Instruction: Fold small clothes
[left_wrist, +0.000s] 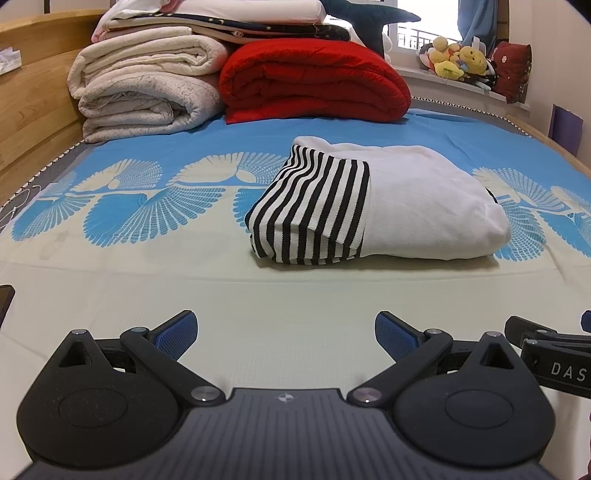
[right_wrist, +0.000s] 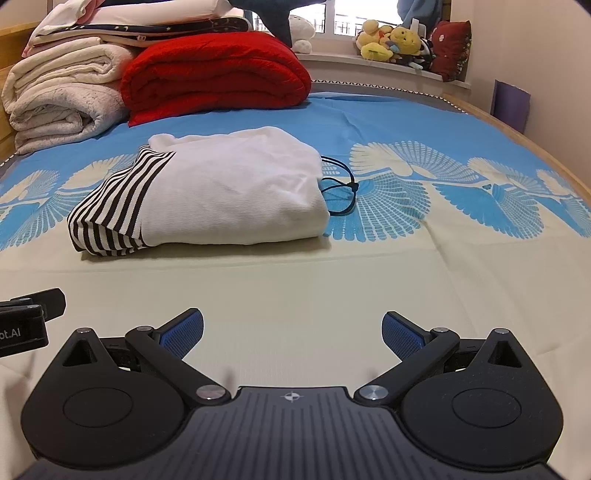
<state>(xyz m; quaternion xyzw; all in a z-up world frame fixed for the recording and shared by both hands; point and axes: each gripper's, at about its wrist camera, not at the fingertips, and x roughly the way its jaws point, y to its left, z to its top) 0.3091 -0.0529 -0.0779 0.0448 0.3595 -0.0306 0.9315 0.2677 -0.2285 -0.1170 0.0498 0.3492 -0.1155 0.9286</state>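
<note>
On the bed (left_wrist: 147, 280), the white striped-sleeve top (right_wrist: 221, 192) looks fully folded, both the left gripper (left_wrist: 286, 332) and the right gripper (right_wrist: 293, 332) wide and empty, so fetching another garment seems next.

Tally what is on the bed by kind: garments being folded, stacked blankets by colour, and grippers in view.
Folded garment, white with striped part: 1
Cream blankets: 2
Red blanket: 1
Grippers, both open: 2, left gripper, right gripper
Total: 6

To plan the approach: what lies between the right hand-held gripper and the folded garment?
Only bare bedsheet separates the right hand-held gripper from the folded garment, as the right wrist view shows.
</note>
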